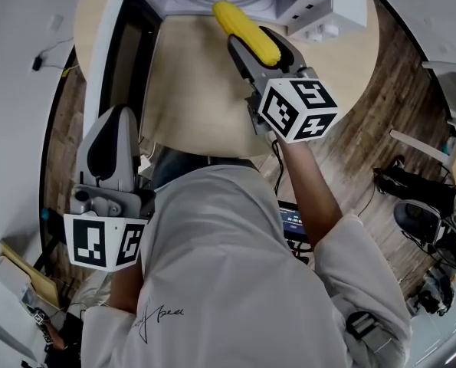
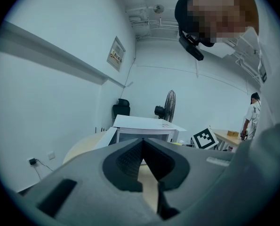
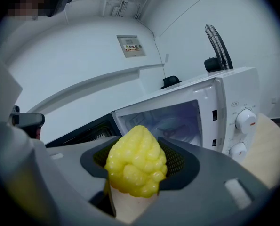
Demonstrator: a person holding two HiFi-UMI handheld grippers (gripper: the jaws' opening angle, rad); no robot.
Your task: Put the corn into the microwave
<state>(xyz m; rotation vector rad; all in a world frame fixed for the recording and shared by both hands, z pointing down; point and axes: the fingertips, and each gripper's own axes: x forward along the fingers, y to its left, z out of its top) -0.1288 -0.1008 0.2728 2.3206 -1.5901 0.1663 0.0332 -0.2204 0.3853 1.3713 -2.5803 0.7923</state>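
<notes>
Right claw (image 1: 262,50): we find it pinching the corn (image 3: 136,163).
Corn: aloft over the bench (image 1: 189,90), just before the open microwave (image 3: 234,102).
Left claw (image 2: 142,146): we note it pressed together, empty.

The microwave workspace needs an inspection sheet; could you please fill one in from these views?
Surface: round pale wooden table, bare where visible.
Job's things: white microwave, door open; corn in front of its opening, not yet inside.
Clutter: nothing seen.
Grippers: right claw shut on the corn; left claw shut, empty, low by the person's side.
Cables: dark lead below the right claw; wall socket with a lead plugged in.
Surroundings: wood floor, fan, chair, second person at a far table.
</notes>
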